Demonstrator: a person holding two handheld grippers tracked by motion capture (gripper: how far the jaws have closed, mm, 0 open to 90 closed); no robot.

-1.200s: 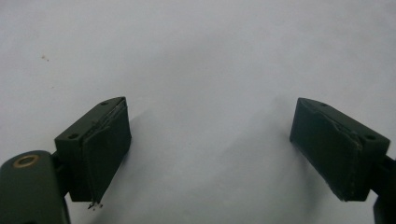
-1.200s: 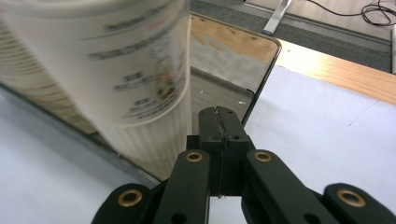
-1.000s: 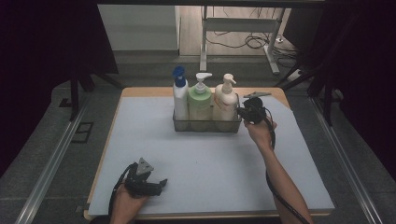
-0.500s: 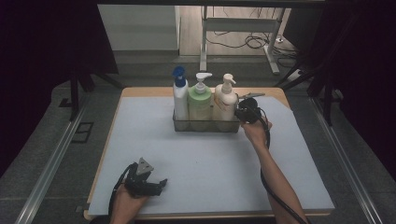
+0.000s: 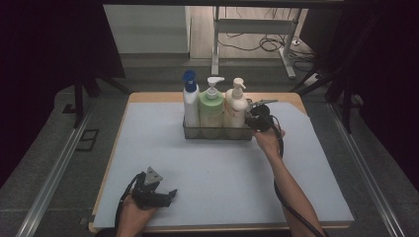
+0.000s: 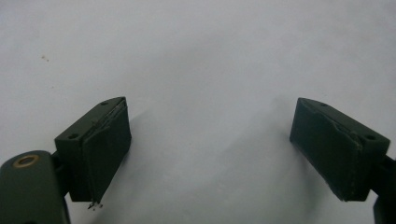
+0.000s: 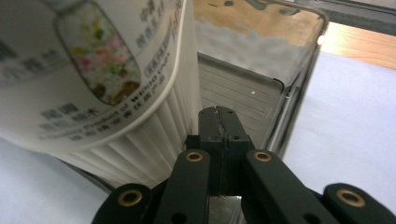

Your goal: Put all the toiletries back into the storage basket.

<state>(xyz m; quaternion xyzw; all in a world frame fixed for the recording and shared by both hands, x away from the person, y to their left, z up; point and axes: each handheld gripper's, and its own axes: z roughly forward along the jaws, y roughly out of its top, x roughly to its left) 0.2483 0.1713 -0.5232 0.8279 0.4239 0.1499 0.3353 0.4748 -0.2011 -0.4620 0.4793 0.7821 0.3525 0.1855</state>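
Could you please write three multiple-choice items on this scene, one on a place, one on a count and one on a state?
1. Where does the right gripper sit?
A. At the right end of the wire basket
B. At the table's near left corner
C. Above the blue-capped bottle

2. How many pump bottles stand in the basket?
A. Two
B. Three
C. Five

3. How do the jaws of the left gripper stand?
A. Shut on a bottle
B. Shut on nothing
C. Wide apart over the bare mat

Answers:
1 A: the high view shows it against the basket's right end, beside the cream bottle.
2 B: blue-capped, green and cream bottles stand in a row.
3 C: the left gripper view shows two jaws far apart with only mat between.
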